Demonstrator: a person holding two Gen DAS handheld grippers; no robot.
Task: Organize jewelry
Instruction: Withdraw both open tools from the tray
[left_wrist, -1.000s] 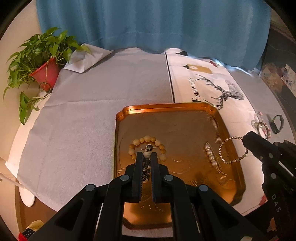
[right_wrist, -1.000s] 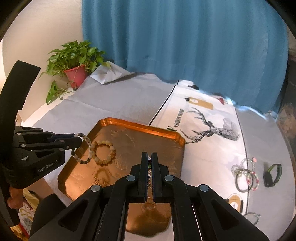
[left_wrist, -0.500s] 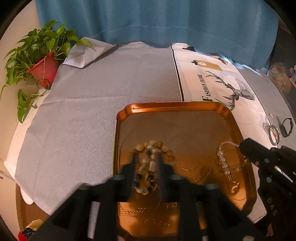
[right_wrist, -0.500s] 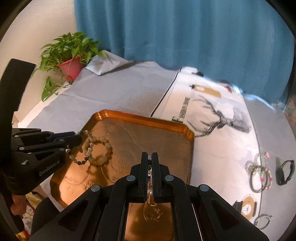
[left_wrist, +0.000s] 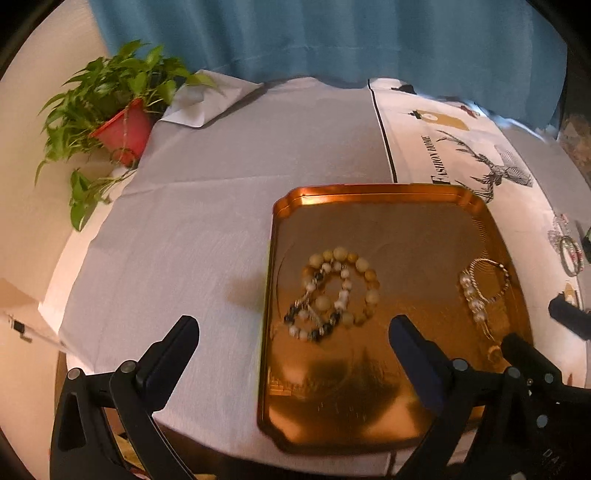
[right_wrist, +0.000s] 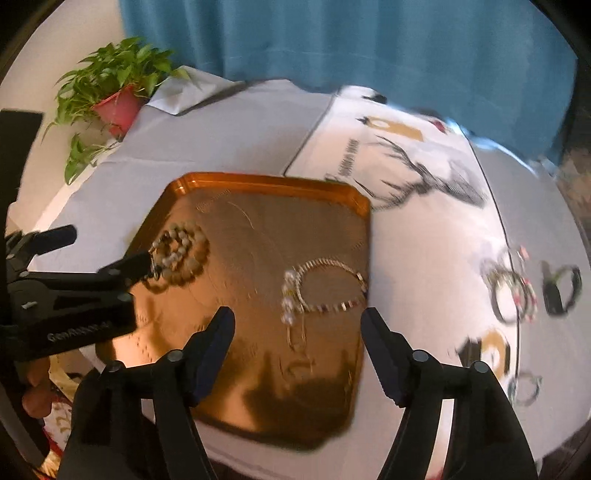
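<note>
A copper tray lies on the grey cloth. On its left part a dark-and-white bead bracelet lies across a cream bead bracelet. On its right part lies a thin chain bracelet with pearls. My left gripper is open and empty, just in front of the bead bracelets. My right gripper is open and empty, just in front of the chain bracelet.
Several more bracelets and a black band lie on the white deer-print cloth to the right. A potted plant stands at the back left. A blue curtain hangs behind the table.
Both grippers have opened. The dark-and-white bead bracelet dropped from the left gripper onto the cream bracelet. The chain bracelet dropped from the right gripper onto the tray.
</note>
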